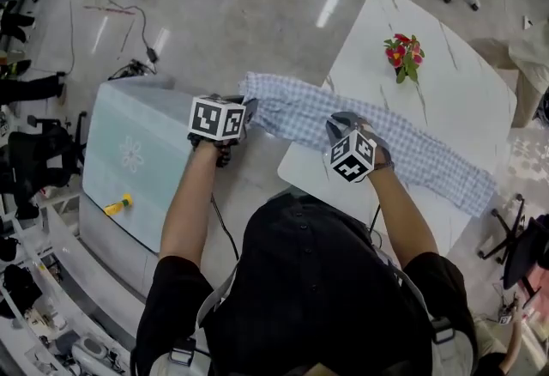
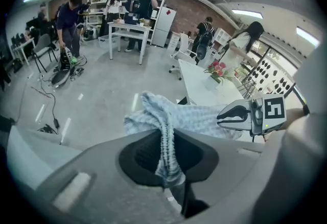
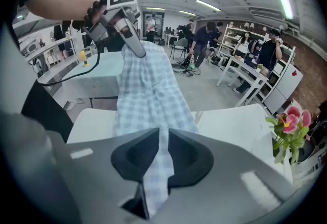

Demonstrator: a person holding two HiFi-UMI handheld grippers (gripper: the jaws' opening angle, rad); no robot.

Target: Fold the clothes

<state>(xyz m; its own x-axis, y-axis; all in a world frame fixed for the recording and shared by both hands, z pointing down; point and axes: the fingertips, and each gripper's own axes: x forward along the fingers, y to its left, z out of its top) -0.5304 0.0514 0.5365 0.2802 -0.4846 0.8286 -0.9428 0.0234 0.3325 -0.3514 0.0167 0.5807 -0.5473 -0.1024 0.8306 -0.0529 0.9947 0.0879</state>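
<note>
The checked garment (image 1: 403, 142) lies as a long band across the white tabletop (image 1: 386, 14), from its right edge to its left corner, where one end leaves the surface. The left gripper (image 1: 246, 111) holds that end up beyond the left edge, its jaws nearly closed on a thick bunch of cloth. The right gripper (image 1: 345, 121) is pinched onto a thin fold by the near edge.

This looks like the start of a fold. The raised end seems ready to be carried over the part lying flat, though I cannot tell whether it is a collar or a hem. The next move calls for both grippers to travel together, keeping the edge taut and level.

No writing can be read. Only the grippers' square markers (image 1: 216, 118) and a flower motif on a pale green table (image 1: 130, 155) show.
</note>
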